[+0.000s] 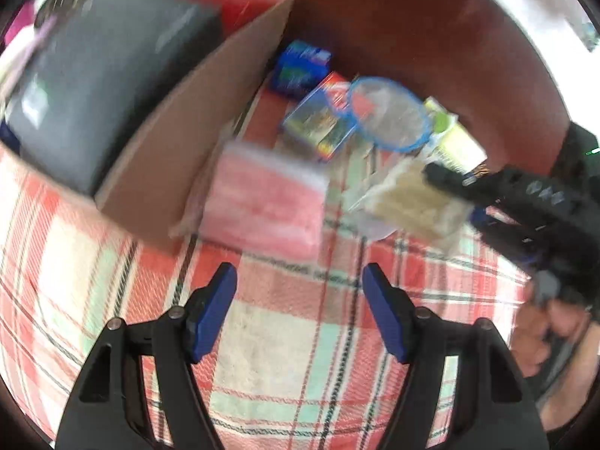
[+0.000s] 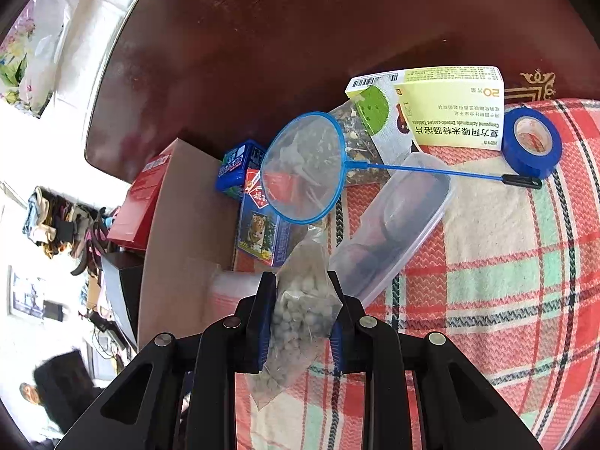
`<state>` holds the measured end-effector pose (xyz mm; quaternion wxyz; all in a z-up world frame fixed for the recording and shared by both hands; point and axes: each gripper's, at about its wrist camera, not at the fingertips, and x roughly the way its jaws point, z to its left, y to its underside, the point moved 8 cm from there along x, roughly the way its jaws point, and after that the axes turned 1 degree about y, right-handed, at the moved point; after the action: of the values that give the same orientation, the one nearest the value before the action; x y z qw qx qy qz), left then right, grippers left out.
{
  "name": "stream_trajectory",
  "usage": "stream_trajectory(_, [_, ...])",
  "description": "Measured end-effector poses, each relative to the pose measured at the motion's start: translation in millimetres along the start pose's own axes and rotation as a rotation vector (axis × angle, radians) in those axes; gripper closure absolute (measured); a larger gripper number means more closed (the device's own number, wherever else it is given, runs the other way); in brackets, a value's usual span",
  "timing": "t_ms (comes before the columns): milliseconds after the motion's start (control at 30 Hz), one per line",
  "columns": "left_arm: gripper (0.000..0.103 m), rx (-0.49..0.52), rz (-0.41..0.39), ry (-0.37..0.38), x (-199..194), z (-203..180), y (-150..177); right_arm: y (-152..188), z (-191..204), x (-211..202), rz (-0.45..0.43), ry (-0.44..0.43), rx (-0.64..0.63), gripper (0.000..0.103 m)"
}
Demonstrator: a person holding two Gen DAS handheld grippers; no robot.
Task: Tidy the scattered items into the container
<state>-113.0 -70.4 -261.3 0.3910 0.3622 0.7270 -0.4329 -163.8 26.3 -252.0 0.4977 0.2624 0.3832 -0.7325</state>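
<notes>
The right gripper [image 2: 300, 315] is clamped on a clear bag of small pale beads [image 2: 303, 315], the bag pinched between its blue pads and hanging below them. Just past it lie a clear plastic case [image 2: 397, 225] and a blue hand net [image 2: 303, 167], whose thin handle runs to a roll of blue tape [image 2: 532, 144]. Beyond them a yellow medicine box [image 2: 450, 108] sits at the edge of the checked cloth [image 2: 506, 262], where the dark red counter [image 2: 300, 37] begins.

The left gripper [image 1: 300, 311] stands apart with nothing between its pads, over bare cloth. Ahead of it a pink packet [image 1: 262, 198] lies against the wall of the cardboard box [image 1: 180, 138], the container, which holds a dark grey case [image 1: 105, 86].

The left view alone shows inside the box, though blurred; the right view alone shows the tape and the print on the medicine box. A card pack [image 2: 262, 225] and a blue box [image 2: 240, 168] lie beside the container's wall, leaving a narrow gap there.
</notes>
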Motion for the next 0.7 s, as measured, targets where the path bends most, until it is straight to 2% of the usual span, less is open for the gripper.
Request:
stream_trajectory(133, [0.035,-0.082,0.012,-0.011,13,16,4,1,-1,3,0.018,0.009,-0.025,0.076])
stream_trajectory(267, [0.035,-0.263,0.003,0.071,27,31,0,4,-4,6,0.030,0.010,-0.025,0.076])
stream_trajectory(333, [0.035,-0.320,-0.005,0.086,35,37,-2,5,-4,6,0.034,0.011,-0.028,0.076])
stream_trajectory(400, [0.035,-0.341,-0.049,0.080,38,40,-5,6,-4,5,0.039,0.011,-0.037,0.076])
stream_trajectory(500, [0.035,-0.398,-0.130,0.121,36,39,-15,5,-3,4,0.044,0.015,-0.063,0.076])
stream_trajectory(567, [0.035,-0.429,-0.175,0.112,36,40,-21,5,-3,4,0.045,0.017,-0.071,0.076])
stream_trajectory(700, [0.035,-0.494,-0.223,0.121,36,39,-28,4,-4,2,0.040,0.024,-0.076,0.076])
